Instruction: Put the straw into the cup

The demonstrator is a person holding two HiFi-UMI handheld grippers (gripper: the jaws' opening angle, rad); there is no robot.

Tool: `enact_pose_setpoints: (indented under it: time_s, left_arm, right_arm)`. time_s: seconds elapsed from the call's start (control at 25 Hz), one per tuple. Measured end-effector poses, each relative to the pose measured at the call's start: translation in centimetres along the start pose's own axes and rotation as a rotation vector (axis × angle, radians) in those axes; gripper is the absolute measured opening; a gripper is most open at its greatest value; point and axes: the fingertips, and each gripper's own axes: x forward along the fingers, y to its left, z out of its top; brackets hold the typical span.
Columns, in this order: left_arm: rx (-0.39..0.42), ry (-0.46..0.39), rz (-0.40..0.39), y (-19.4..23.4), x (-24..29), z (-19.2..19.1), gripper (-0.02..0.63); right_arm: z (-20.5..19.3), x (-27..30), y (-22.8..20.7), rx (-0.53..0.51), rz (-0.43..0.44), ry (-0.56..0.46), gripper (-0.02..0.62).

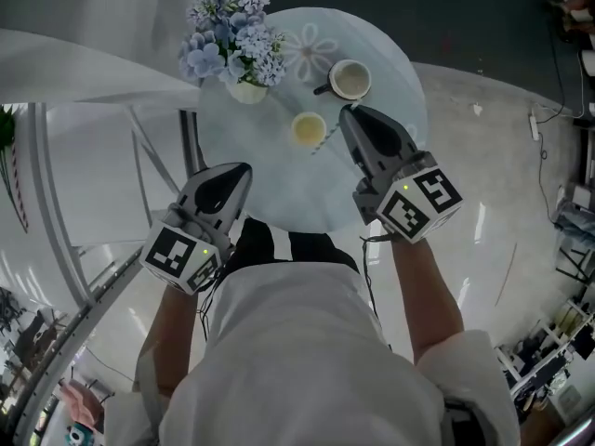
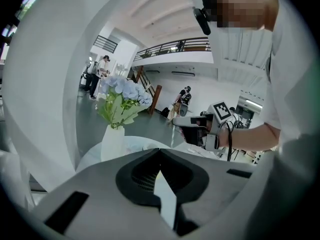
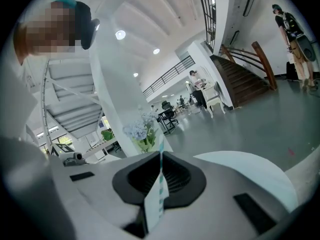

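Desk (image 1: pixel 279 193): round, pale top, carrying everything listed below; the person stands at its near edge.
Flowers (image 1: pixel 232 40): blue and white bunch in a white vase (image 1: pixel 246 91) at the far left of the desk; also visible beyond the jaws in the left tool view (image 2: pixel 122 101).
Right tool (image 1: pixel 346 110): held over the right side of the desk, tips close to the white mug and the cup. In its own view (image 3: pixel 161 154) the jaws are closed on the straw.
Left tool (image 1: pixel 244 167): over the near left edge of the desk, well apart from both vessels. In its own view (image 2: pixel 160 151) the jaws meet with nothing between them.
White mug (image 1: pixel 350 79): far right of the desk, upright.
Cup (image 1: pixel 309 129): mid-desk, upright, holding pale yellow liquid.
Straw (image 3: pixel 160 184): teal-striped, crossing the right tool's jaws. In the head view (image 1: pixel 322 141) its free end slants down just beside the cup's right rim, outside the cup.
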Motion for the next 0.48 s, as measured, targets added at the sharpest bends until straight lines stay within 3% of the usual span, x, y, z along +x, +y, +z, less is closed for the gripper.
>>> enact_pose_setpoints:
  time_s: [0.48]
  left_arm:
    - [-0.036, 0.041, 0.022, 1.3, 0.7, -1.8, 0.021]
  right_arm:
    - [-1.5, 3.1, -2.5, 0.005, 0.001, 0.02, 0.032]
